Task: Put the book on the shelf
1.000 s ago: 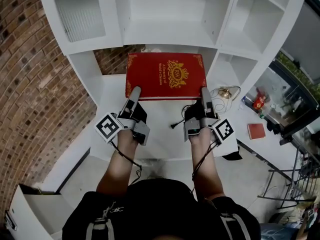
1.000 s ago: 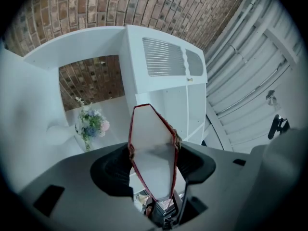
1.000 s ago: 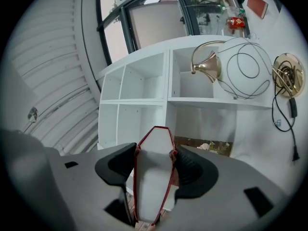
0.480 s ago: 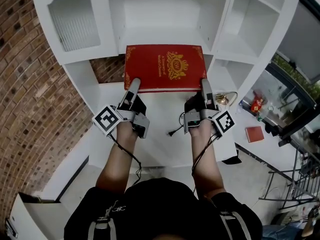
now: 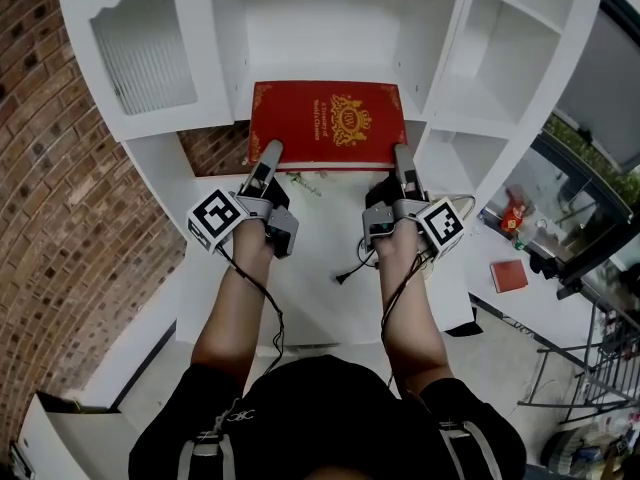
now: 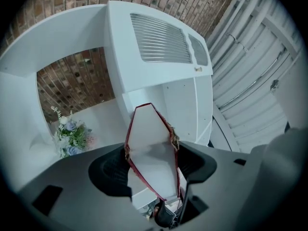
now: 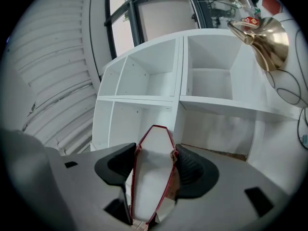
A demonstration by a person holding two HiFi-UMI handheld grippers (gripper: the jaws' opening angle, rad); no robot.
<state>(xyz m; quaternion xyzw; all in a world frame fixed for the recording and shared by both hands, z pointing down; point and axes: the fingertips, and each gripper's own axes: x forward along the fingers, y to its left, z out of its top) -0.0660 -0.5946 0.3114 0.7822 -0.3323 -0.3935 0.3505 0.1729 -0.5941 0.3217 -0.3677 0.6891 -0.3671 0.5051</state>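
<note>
**A:** One large red book [image 5: 327, 123] with gold print on its cover sits in the middle of the head view. Where exactly is it?

**B:** It lies flat, cover up, raised above the white worktop [image 5: 320, 268]. Its far end is at the mouth of the middle compartment of the white shelf [image 5: 330, 28]. I cannot tell whether it rests on the board there.

**A:** How is it held?

**B:** By its near edge, one corner in each gripper. The left hand-held gripper [image 5: 268, 158] has the book between its jaws with the pads touching both covers, and those jaws are opening a little. The right hand-held gripper [image 5: 402, 158] is clamped on the other corner, with its pads pressed on both covers.

**A:** How will it handle?

**B:** It looks like a thick hardback, so it is probably heavy and stiff. The covers should not sag, but the weight hangs well out from the jaws and will try to tip the far end down. The cover looks smooth and may be slippery under the pads.

**A:** Where is the best place to grip it?

**B:** I judge this hold sound: two corners of the near edge, well apart, with the jaws across the full thickness so the pages cannot fan open. A single grip at the middle would let the book twist. If the left grip loosens before the board takes the weight, the book may swing on the right corner.
</note>
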